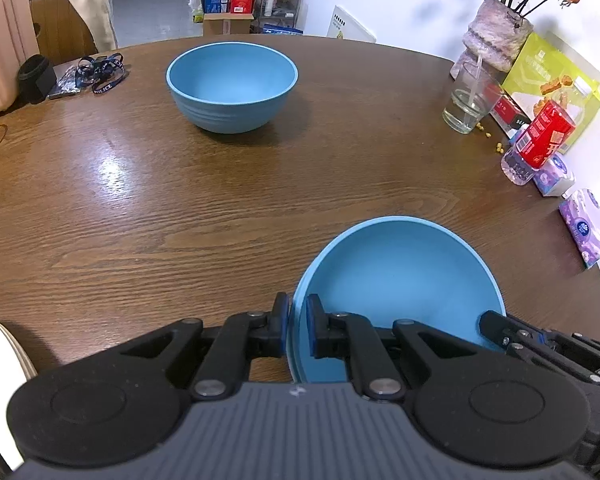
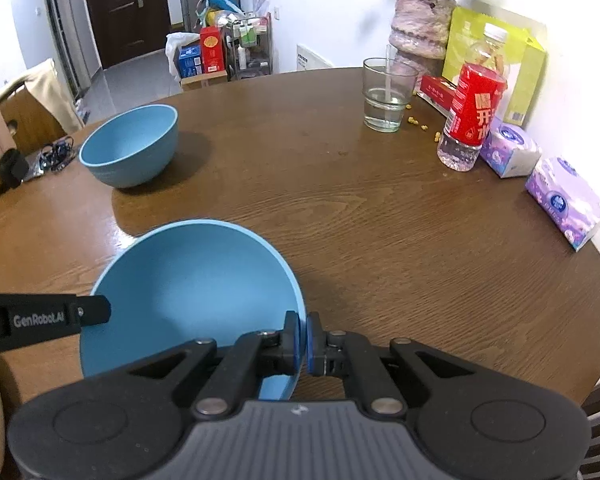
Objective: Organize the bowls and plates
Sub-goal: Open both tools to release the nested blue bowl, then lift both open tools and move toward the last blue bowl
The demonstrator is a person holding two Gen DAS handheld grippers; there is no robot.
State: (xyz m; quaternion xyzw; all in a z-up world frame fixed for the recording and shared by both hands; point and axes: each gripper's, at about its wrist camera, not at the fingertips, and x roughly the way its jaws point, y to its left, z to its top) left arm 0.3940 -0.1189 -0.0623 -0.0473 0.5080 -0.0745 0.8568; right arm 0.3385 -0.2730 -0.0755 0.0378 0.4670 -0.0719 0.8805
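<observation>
Grippers first, from your left wrist view: your left gripper (image 1: 298, 330) pointed steeply down at the tabletop (image 1: 180, 208), and its jaws were pinched on the left rim of the near bowl (image 1: 400, 292), one pad outside the wall and one inside. That bowl was plain light blue, empty, tipped so its opening faced the camera, and it sat by the near edge of the tabletop. Your right gripper (image 1: 490, 326) reached in from the lower right and met the bowl's opposite rim. A second blue bowl (image 1: 232, 86), deeper and upright, stood well apart toward the far edge.

From your right wrist view, your right gripper (image 2: 302, 340) also angled down, with its blue pads clamped on the near bowl's (image 2: 192, 292) right rim. Your left gripper's black finger (image 2: 92, 311) lay across the bowl's left rim. The second bowl (image 2: 130, 146) stood upright near the far left edge, empty.
</observation>
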